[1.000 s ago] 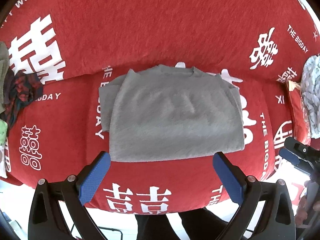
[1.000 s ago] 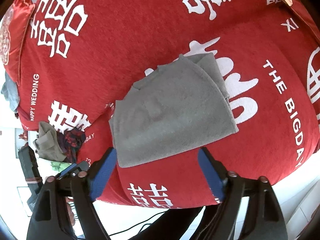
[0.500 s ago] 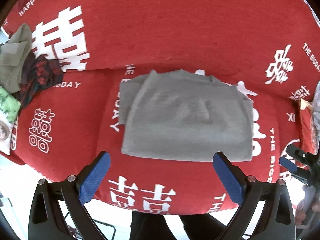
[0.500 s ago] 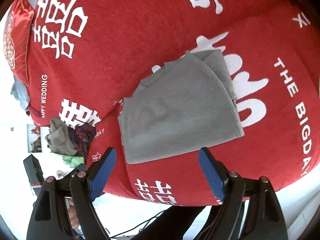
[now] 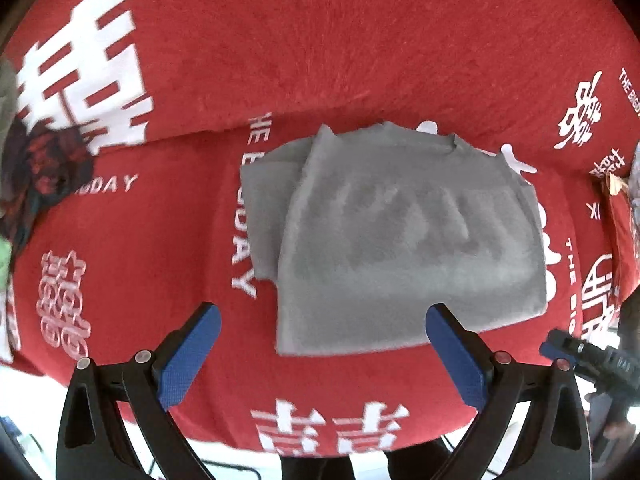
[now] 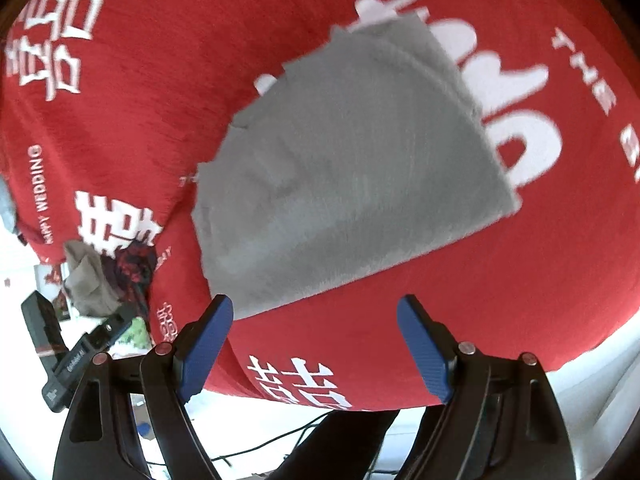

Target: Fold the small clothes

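Note:
A grey folded garment (image 5: 404, 240) lies flat on a red sofa cover (image 5: 320, 60) with white lettering. My left gripper (image 5: 322, 338) hangs open just above the garment's near edge, blue pads wide apart, nothing between them. In the right wrist view the same grey garment (image 6: 344, 168) fills the middle, and my right gripper (image 6: 316, 330) is open over its near edge, its left pad close to the cloth's near left corner. The right gripper also shows at the right edge of the left wrist view (image 5: 576, 354).
A heap of other clothes, olive and dark red plaid (image 6: 108, 276), sits at the left end of the sofa. A pale knitted item (image 5: 634, 184) lies at the right end. The sofa's front edge and a person's dark legs (image 5: 340, 466) are below.
Both grippers have come down toward the garment, which now looks larger in both views. The left one also shifted sideways along the near edge. The cloth has not moved.

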### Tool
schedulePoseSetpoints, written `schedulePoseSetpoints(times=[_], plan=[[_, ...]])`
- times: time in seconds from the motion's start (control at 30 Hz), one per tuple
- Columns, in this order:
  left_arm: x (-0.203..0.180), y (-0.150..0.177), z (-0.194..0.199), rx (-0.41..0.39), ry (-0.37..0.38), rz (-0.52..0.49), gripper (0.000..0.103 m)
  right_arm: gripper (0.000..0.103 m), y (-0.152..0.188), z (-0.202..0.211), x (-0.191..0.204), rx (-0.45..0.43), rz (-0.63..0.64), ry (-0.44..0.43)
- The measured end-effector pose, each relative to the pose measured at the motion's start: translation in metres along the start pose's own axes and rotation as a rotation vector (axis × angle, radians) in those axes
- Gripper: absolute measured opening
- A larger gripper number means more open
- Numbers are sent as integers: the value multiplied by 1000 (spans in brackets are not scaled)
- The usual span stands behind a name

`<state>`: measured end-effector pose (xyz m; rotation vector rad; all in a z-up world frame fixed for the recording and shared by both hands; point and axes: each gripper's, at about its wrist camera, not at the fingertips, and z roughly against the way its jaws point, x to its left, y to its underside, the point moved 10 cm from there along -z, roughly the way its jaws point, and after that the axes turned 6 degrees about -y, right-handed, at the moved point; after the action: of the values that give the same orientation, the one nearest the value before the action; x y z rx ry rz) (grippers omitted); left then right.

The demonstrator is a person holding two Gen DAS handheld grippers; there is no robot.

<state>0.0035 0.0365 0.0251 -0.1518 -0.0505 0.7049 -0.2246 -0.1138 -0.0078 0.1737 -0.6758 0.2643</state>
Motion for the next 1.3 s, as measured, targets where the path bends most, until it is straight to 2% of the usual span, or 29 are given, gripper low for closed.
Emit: schedulePoseSetpoints(times=[0.07, 0.13, 0.2, 0.27, 0.3, 0.33, 0.43, 0.53, 0.67, 0.77, 0.8, 0.9, 0.93, 1.03, 1.17, 1.3], plan=[[2, -10, -8, -18, 14, -27, 101, 87, 3, -10, -2, -9, -6, 25], [4, -22, -20, -34, 19, -57, 80, 87, -1, -15, -6, -36, -13, 52], [6, -32, -34, -32, 20, -69, 71, 87, -11, -15, -10, -70, -14, 79], [5, -44, -47, -40, 45, -63, 70, 87, -26, -13, -14, -96, -9, 104], [4, -53, -53, -49, 53, -58, 63, 87, -36, -12, -15, -113, -7, 112], [4, -58, -55, -56, 63, -53, 62, 87, -46, -12, -16, -128, -5, 122], [-7, -80, -64, -92, 119, -40, 62, 86, -76, -12, -17, -169, 1, 136], [-22, -100, -81, -128, 139, -60, 62, 72, -102, -16, -12, -189, 23, 117], [-29, -108, -123, -90, 138, -38, 62, 71, -132, -31, -12, -199, 62, 115], [-15, -99, -157, -31, 93, -11, 62, 71, -143, -42, -22, -199, 44, 111], [-7, -93, -168, -6, 76, 1, 62, 71, -145, -46, -30, -196, 28, 118], [8, -85, -169, -9, 100, 28, 63, 70, -145, -46, -45, -206, 1, 103], [16, -83, -168, -3, 70, 27, 63, 70, -145, -43, -46, -215, 2, 103], [26, -79, -161, -5, 36, 16, 63, 71, -145, -28, -54, -255, -11, 164], [28, -75, -151, -11, -16, -17, 63, 71, -132, -21, -48, -263, -35, 140], [33, -70, -148, -11, -51, -15, 63, 72, -105, -28, -32, -237, -42, 93]])
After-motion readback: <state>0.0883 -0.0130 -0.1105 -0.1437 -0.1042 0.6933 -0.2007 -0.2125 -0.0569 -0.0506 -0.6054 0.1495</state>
